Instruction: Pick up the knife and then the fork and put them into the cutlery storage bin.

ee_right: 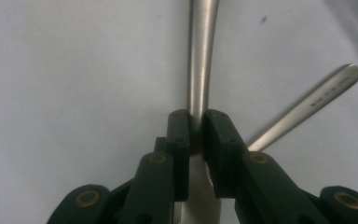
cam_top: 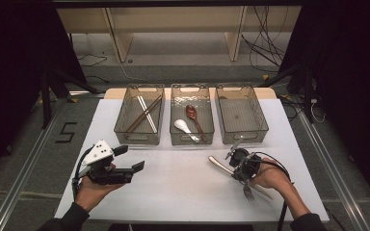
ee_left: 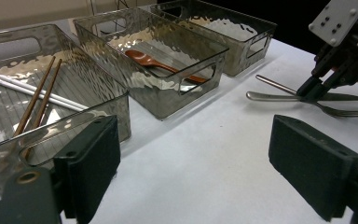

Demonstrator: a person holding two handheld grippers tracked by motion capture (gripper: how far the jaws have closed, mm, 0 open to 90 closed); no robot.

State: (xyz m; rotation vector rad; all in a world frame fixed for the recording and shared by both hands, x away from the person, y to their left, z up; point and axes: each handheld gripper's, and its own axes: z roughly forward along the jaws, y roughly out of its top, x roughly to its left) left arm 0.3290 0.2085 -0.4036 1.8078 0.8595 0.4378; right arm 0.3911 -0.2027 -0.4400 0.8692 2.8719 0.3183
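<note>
Right claw (ee_right: 196, 135) pinched on knife (ee_right: 200, 56) mid-handle; fork (ee_right: 307, 109) probably touching alongside, so lift straight, toward empty bin (cam_top: 241, 115).

Right hand-held gripper (cam_top: 234, 163) is clamped low; left hand-held gripper (cam_top: 127, 159) gapes, raised.

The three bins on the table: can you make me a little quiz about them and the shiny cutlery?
1. True or false: the right bin has chopsticks in it.
2. Which bin holds the white spoon and the brown spoon? A left bin, B middle bin, C right bin.
3. What does the right hand-held gripper pinch?

Key:
1. False. The chopsticks lie in the left bin.
2. B.
3. A metal knife, lying on the table beside a fork. The left hand-held gripper is open.
</note>
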